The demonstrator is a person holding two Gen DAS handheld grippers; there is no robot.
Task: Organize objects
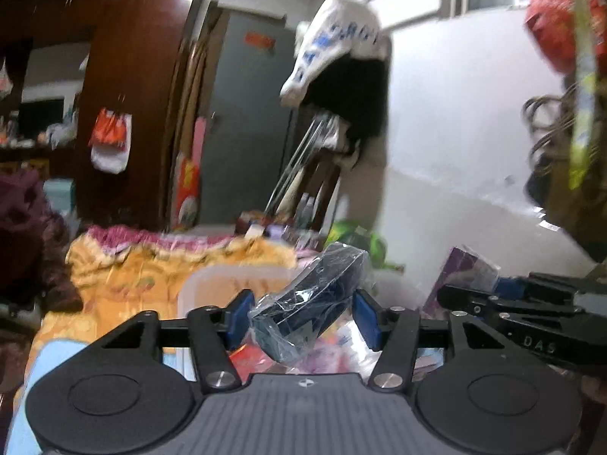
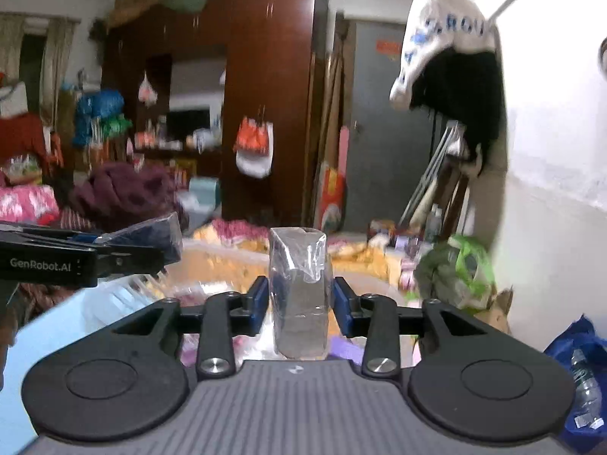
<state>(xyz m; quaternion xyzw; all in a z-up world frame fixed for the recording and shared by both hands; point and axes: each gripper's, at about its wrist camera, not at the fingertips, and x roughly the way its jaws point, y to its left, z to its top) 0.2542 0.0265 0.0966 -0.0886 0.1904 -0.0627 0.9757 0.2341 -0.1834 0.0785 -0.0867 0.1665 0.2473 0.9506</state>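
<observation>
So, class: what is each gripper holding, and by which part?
The left gripper pinches a dark plastic-wrapped packet across its lower middle. The right gripper clamps a grey plastic-wrapped packet by its two sides, about mid-height.

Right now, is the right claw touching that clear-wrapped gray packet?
Touching. The right wrist view shows the right claw with both blue pads pressed against the gray packet, no gap either side.

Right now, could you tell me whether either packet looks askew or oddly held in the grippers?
Yes. The dark plastic-wrapped packet sits tilted diagonally between the left gripper fingers, and it is not clear both pads touch it. The grey plastic-wrapped packet stands upright and square in the right gripper. Nothing looks spilled or torn.
</observation>
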